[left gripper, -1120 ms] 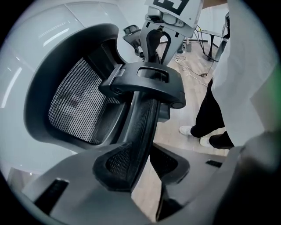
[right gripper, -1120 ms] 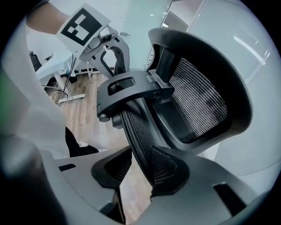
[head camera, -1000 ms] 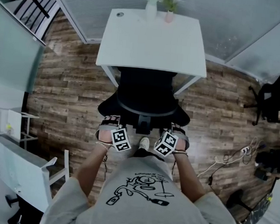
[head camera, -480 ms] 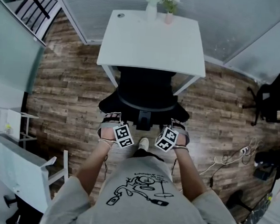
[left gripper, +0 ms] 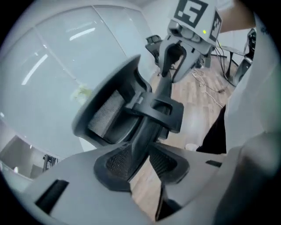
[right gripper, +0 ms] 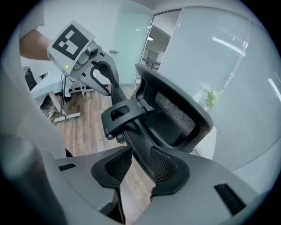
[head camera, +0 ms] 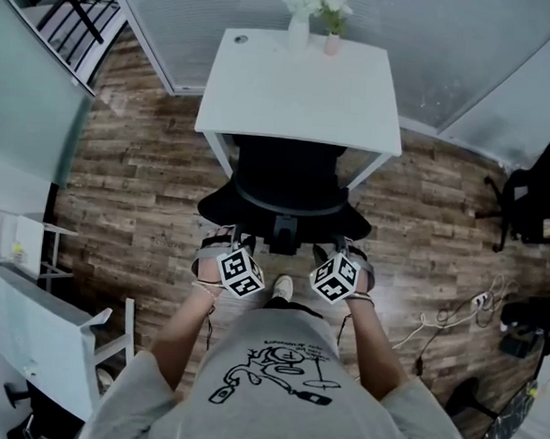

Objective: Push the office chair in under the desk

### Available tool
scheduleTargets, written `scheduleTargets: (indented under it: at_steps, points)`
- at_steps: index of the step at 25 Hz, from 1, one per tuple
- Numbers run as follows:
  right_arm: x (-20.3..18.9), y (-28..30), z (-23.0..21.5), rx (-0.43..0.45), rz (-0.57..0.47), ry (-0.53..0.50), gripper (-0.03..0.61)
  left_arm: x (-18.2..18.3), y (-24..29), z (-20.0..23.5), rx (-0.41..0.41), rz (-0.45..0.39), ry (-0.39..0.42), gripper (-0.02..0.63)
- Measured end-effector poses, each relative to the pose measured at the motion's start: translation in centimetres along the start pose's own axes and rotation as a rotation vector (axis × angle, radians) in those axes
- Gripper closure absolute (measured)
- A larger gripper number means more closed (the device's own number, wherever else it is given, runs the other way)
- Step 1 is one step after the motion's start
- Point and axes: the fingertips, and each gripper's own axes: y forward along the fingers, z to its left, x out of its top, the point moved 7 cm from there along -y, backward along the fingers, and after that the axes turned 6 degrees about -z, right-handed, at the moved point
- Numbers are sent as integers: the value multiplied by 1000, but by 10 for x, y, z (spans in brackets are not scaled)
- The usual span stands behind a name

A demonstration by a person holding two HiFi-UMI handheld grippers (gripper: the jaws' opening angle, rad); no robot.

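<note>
Office chair point(head camera: 287, 182) seat faces desk point(head camera: 303, 84), backrest toward person point(head camera: 283, 379) | left gripper point(left gripper: 139, 163), right gripper point(right gripper: 139, 166) jaws clamp backrest

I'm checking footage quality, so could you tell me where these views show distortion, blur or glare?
Head view: fisheye bows the plank floor, and the white desk is nearly washed out. Left gripper view: dark rounded corners, the chair slightly soft. Right gripper view: sharper chair, light streaks reflected on the glass wall.

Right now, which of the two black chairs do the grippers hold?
The office chair at the white desk, clamped by left gripper and right gripper; the other chair stands untouched at the far right.
</note>
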Motion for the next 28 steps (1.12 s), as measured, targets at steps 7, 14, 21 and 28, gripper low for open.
scheduleTargets:
  at_steps: [7, 14, 21, 28]
  points:
    - [41, -50, -9, 1, -261, 260, 489, 41, -61, 21, -11, -347, -439, 552]
    - [86, -107, -2, 47, -535, 441, 515, 73, -129, 27, -35, -611, -674, 588]
    - [119, -153, 10, 76, -688, 441, 525, 100, -166, 30, -43, -751, -642, 600]
    - [124, -169, 12, 56, -737, 430, 532, 106, -172, 24, -64, -794, -637, 603]
